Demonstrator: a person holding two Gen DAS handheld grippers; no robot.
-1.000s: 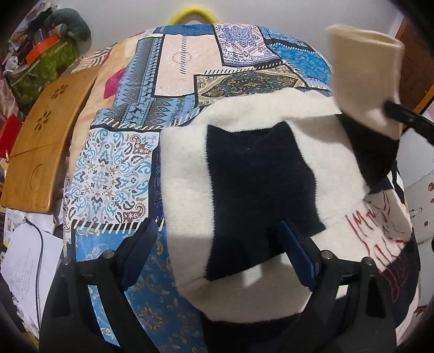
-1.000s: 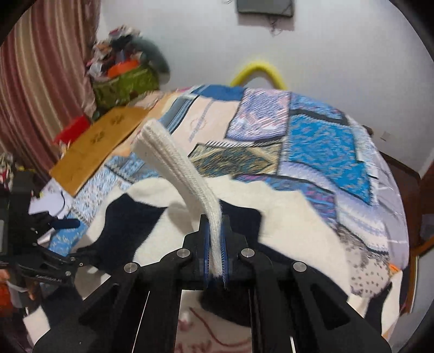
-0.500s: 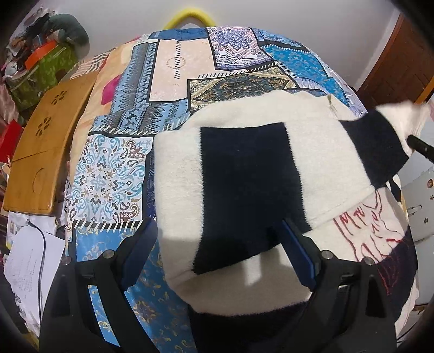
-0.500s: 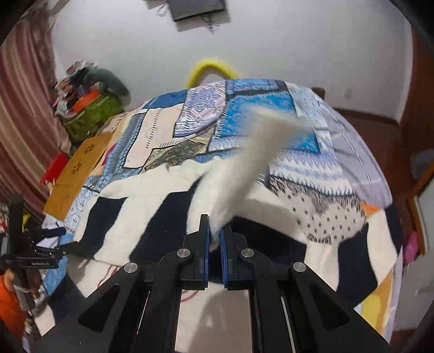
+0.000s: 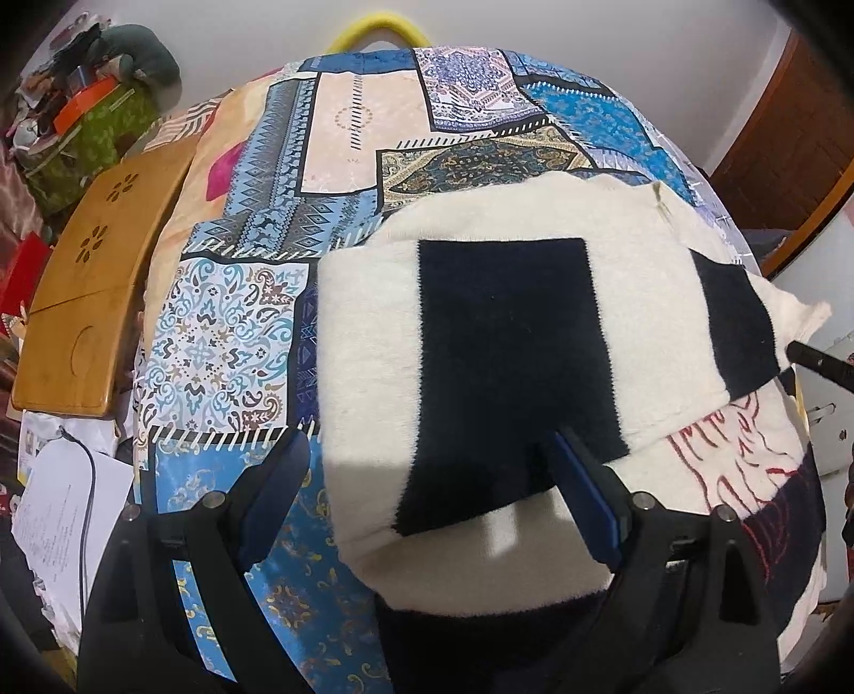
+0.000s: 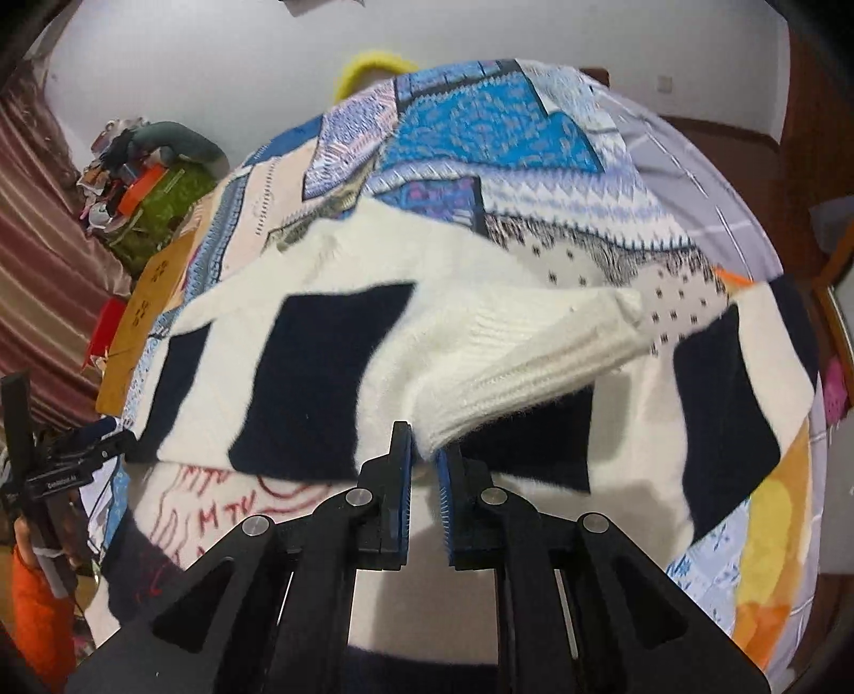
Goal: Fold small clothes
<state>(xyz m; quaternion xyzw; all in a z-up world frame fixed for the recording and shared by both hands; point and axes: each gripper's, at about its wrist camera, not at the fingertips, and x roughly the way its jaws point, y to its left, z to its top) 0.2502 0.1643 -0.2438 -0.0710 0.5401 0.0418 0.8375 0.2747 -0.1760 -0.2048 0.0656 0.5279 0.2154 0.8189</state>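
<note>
Bedroom setup: the work surface is a bed with a busy blue patchwork bedspread (image 5: 240, 331), white wall behind and a yellow hoop thing (image 5: 373, 24) poking up at the top centre of both views. Off the bed's left edge in the left wrist view there's a wooden lap tray (image 5: 91, 288), a green bag (image 5: 91, 139) with clutter piled on it in the upper left corner, and some papers (image 5: 58, 507) with a cable across them at lower left.

The task item is a fluffy cream sweater (image 5: 501, 347) with big black blocks. It's lying on the bedspread and takes up the centre and right of the left wrist view. 1 sleeve is folded across the body, and some red stitched lettering (image 5: 736, 454) peeks out under it at lower right.

The left gripper (image 5: 427, 443) hangs over the near edge of the sweater with its jaws spread wide, 1 finger over the bedspread and the other over the black block. Nothing is pinched between them.

The right gripper (image 6: 424, 454) has its 2 blue pads nearly together on the corner of the ribbed cuff (image 6: 534, 368). The jaws have just started to ease apart a hair, with that cuff corner right between the pad tips. The cuff runs from there up and right across the middle of the right wrist view, over the sweater body. In the left wrist view only 1 black fingertip of that gripper shows, at the right edge next to the sleeve end.
</note>
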